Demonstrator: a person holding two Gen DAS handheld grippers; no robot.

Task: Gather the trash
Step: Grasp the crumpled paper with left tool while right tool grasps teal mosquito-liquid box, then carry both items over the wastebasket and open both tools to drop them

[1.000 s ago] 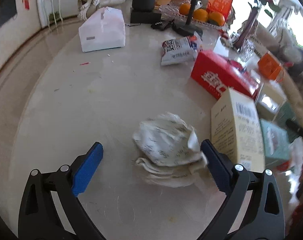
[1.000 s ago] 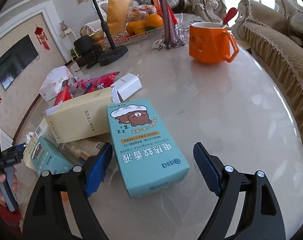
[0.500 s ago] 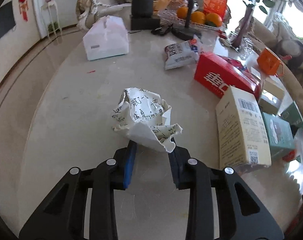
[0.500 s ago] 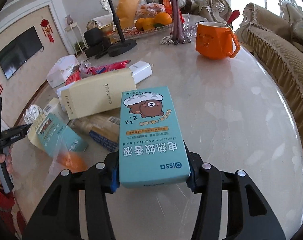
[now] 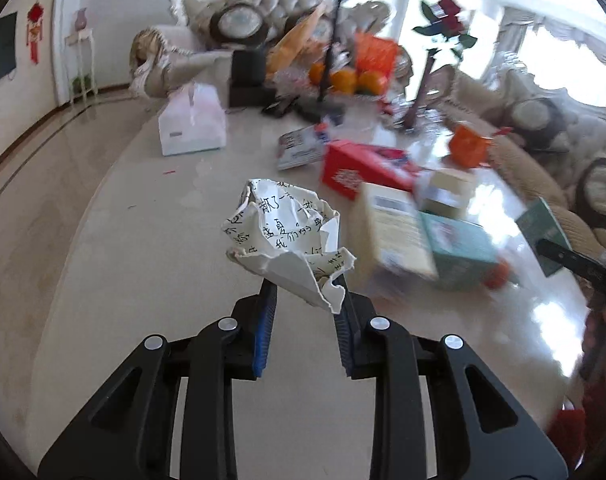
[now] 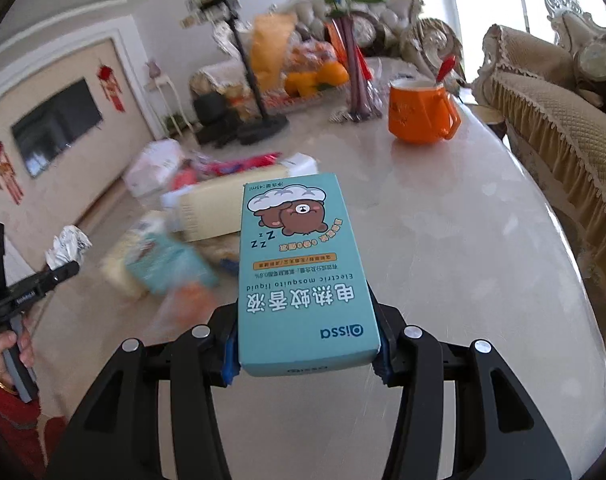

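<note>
A crumpled sheet of paper [image 5: 287, 236] with handwriting is pinched at its lower edge by my left gripper [image 5: 305, 286], which is shut on it and holds it above the marble table [image 5: 123, 260]. My right gripper [image 6: 307, 320] is shut on a teal mosquito-liquid box [image 6: 299, 264] with a bear picture, lifted off the table and pointing away from me. In the right wrist view, the left gripper [image 6: 43, 280] and its paper [image 6: 67, 246] appear at the far left, held by a hand [image 6: 7, 344]. The teal box [image 5: 543, 232] shows at the right edge of the left wrist view.
On the table lie a red box [image 5: 363, 168], a cream box [image 5: 395, 228], a second teal box [image 5: 459, 248], a snack packet [image 5: 299, 148] and a white tissue box [image 5: 193, 126]. An orange mug [image 6: 421, 114], a vase [image 6: 353, 76], oranges [image 5: 347, 80] and a stand [image 6: 259, 120] sit farther back. A sofa [image 6: 563, 140] borders the right.
Both grippers went from open to shut, the left on the crumpled paper, the right on the teal box. Both items have risen off the table.
</note>
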